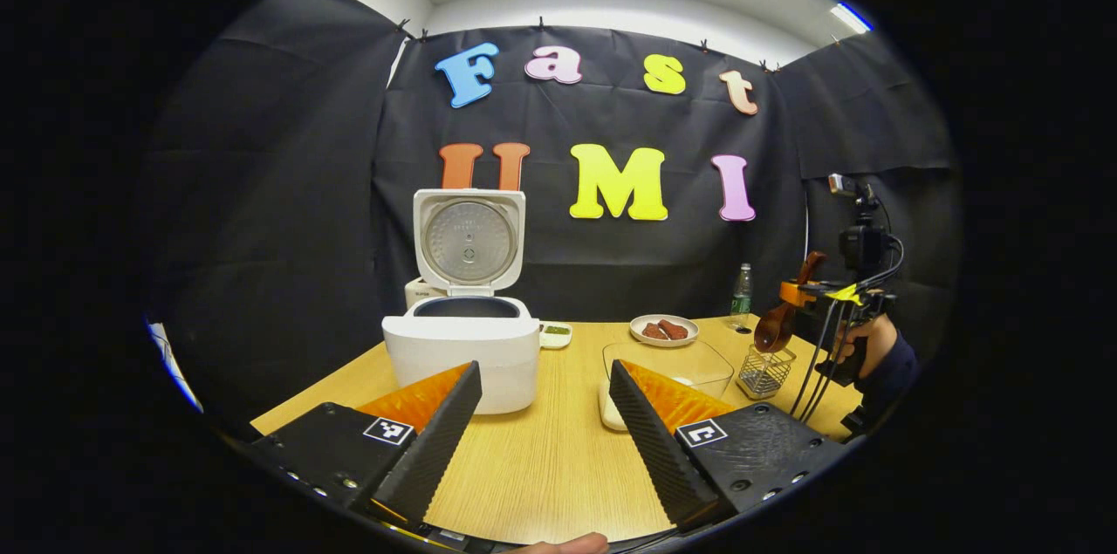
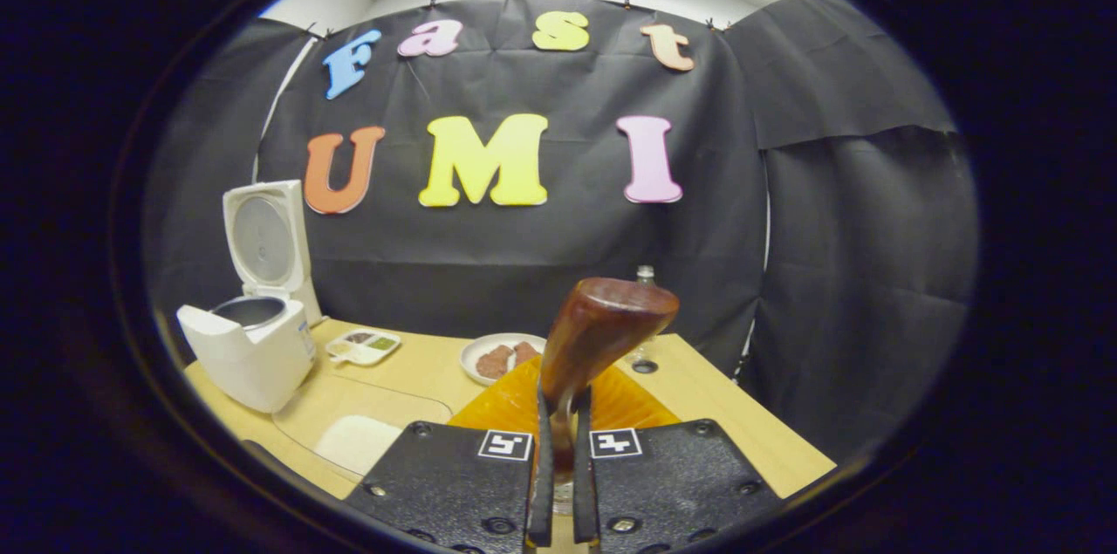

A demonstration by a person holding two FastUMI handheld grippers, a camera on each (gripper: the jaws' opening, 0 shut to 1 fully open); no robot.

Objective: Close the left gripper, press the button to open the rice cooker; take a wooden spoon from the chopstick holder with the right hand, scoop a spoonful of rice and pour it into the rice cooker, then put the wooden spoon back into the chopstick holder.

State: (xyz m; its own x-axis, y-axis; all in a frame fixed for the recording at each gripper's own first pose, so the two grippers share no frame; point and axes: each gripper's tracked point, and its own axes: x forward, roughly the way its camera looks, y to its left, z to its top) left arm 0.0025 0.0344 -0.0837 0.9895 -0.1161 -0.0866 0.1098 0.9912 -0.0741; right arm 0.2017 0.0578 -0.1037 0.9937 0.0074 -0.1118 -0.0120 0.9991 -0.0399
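Wooden and dark brown, the spoon point(image 2: 602, 327) is sitting clamped by its handle between the closed fingers of the right gripper point(image 2: 558, 458), which is gripping it with the bowl end away from the camera. In the left gripper view that same gripper point(image 1: 825, 297) is hanging just above the wire chopstick holder point(image 1: 765, 371), the spoon point(image 1: 777, 323) pointing bowl-down over it. The left gripper point(image 1: 545, 414) is waiting with its fingers spread wide and nothing between them, near the front of the rice cooker point(image 1: 462, 345).

The clear rice container point(image 1: 668, 366) is lying on the counter point(image 1: 541, 467) just right of the rice cooker, white rice showing in its near corner. The rice cooker's lid point(image 1: 469, 238) is standing fully upright, so the pot is ready. Behind, farther from the rice cooker, a plate point(image 1: 663, 329) and a bottle point(image 1: 741, 292) are standing.

The spoon is probably heading for the scoop. Doing it well is likely asking for a firm squeeze, a shallow dip into the rice, then a level carry left to the rice cooker, clear of the container's rim.
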